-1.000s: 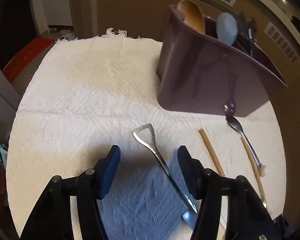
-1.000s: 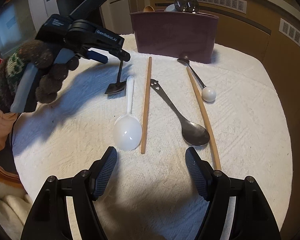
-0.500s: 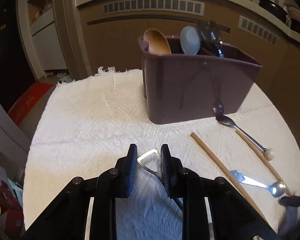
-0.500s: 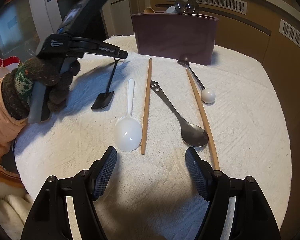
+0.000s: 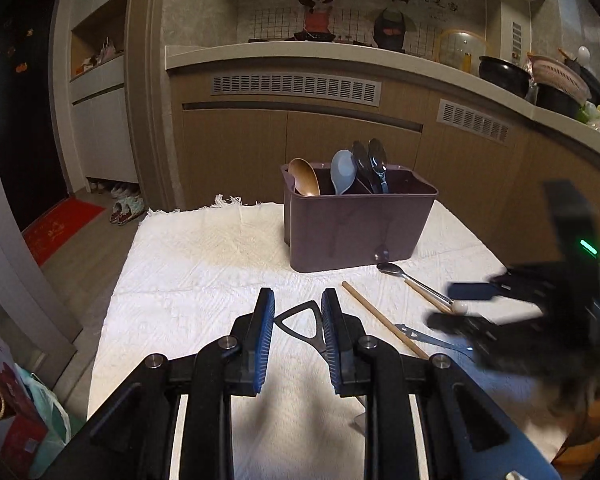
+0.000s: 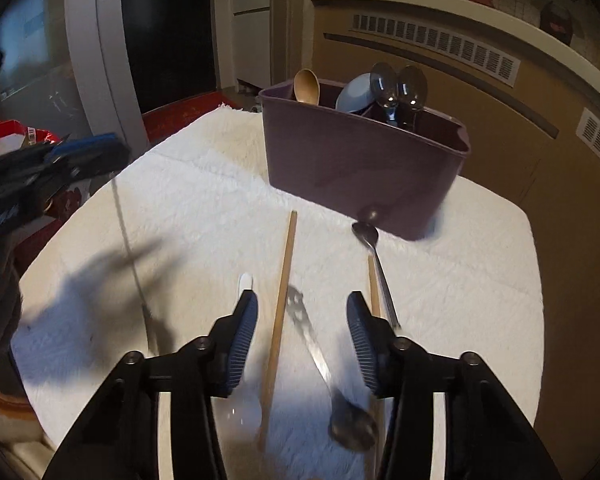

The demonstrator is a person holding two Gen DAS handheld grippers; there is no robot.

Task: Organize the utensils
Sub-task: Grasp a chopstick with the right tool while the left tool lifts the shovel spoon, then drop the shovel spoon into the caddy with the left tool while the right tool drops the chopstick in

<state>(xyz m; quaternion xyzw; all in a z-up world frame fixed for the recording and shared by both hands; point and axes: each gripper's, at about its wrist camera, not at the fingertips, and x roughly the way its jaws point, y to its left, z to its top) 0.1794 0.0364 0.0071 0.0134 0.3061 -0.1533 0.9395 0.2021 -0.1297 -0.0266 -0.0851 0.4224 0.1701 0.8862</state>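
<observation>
My left gripper (image 5: pixel 298 312) is shut on the looped handle of a small metal spatula (image 5: pixel 302 322) and holds it above the white cloth; it hangs from that gripper in the right wrist view (image 6: pixel 134 264). My right gripper (image 6: pixel 300 332) is open, low over a wooden chopstick (image 6: pixel 280 300) and a cut-out metal spoon (image 6: pixel 320 360). A white plastic spoon (image 6: pixel 244 400) lies by its left finger. A second chopstick (image 6: pixel 374 292) and a ball-ended spoon (image 6: pixel 374 256) lie by its right finger. The brown utensil caddy (image 6: pixel 360 168) stands behind, holding several spoons.
The round table carries a white cloth (image 5: pixel 204 264). The caddy (image 5: pixel 356 224) stands at the back centre. Kitchen cabinets and a counter (image 5: pixel 340 120) rise behind the table. A red mat and slippers (image 5: pixel 124 210) lie on the floor at left.
My left gripper closed on the spatula handle and lifted it off the cloth. My right gripper moved forward and down over the chopstick and cut-out spoon.
</observation>
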